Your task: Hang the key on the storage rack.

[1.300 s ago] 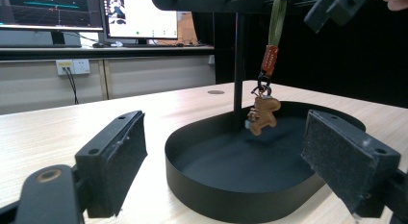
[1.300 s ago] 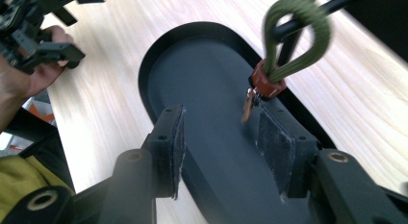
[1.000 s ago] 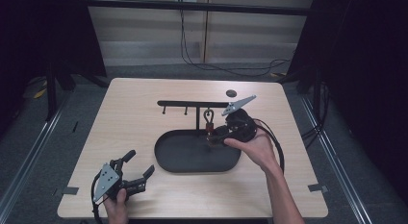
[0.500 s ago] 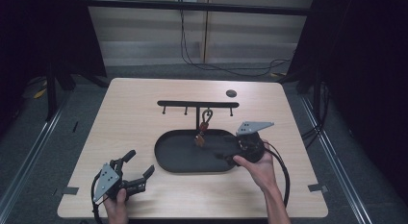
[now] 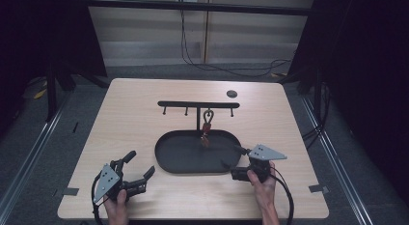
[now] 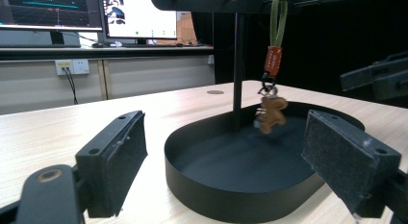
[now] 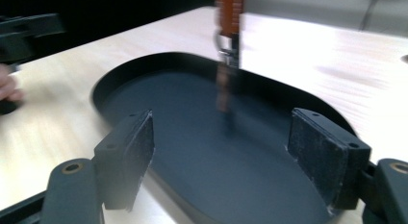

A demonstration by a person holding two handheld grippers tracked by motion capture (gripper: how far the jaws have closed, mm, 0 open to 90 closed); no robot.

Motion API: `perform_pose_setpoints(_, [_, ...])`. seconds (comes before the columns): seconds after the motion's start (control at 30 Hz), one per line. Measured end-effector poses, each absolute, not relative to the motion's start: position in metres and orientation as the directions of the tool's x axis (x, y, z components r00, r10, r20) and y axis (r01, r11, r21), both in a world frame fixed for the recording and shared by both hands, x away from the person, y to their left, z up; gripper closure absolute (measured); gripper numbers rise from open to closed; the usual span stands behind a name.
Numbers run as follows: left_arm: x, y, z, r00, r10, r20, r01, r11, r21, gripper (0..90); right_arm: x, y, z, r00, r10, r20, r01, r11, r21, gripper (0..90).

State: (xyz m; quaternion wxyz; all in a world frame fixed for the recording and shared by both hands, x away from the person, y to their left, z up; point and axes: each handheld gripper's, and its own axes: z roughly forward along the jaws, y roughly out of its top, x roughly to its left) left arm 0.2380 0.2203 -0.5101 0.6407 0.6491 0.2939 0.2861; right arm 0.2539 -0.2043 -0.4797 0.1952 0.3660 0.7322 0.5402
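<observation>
A keychain (image 5: 207, 128) with a green loop, an orange tag and a brown bear charm (image 6: 271, 108) hangs from a hook of the black T-shaped rack (image 5: 198, 105), over the black oval tray (image 5: 164, 162). My right gripper (image 5: 230, 156) is low at the tray's near right rim and points into it. Its jaws have just been opening and stand open (image 7: 221, 137) with nothing between them; the keychain (image 7: 226, 51) hangs well ahead of them. My left gripper (image 5: 141, 163) rests open at the table's front left, facing the tray (image 6: 240, 205), its pads (image 6: 120, 156) bare.
A small dark disc (image 5: 231, 93) lies on the table behind the rack. The light wooden table (image 5: 130, 114) has bare room left of the tray. Monitors (image 6: 130, 15) stand on a desk beyond the table. The right gripper (image 6: 380, 80) shows at the left gripper view's right edge.
My right gripper opened, let go of the keychain at the rack and came down and back to the tray's near right rim. The keychain stays hanging. The left gripper kept still.
</observation>
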Motion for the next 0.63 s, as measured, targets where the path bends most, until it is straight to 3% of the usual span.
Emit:
perform_pose_setpoints(0.43, [0.238,0.221,-0.510,0.666,0.746,-0.002,0.014,-0.011,1.000,15.4,0.232,-0.207,-0.508,-0.556,0.829,0.059,0.141,0.024,0.990,18.2])
perform_pose_setpoints(0.47, [0.238,0.221,-0.510,0.665,0.747,0.000,0.012,-0.011,1.000,15.4,0.225,-0.207,-0.510,-0.539,0.842,0.025,0.073,0.017,0.997,15.3])
perform_pose_setpoints(0.63, [0.238,0.221,-0.510,0.665,0.747,-0.001,0.013,-0.010,1.000,15.4,0.219,-0.210,-0.512,-0.555,0.832,0.011,0.004,-0.010,1.000,14.9])
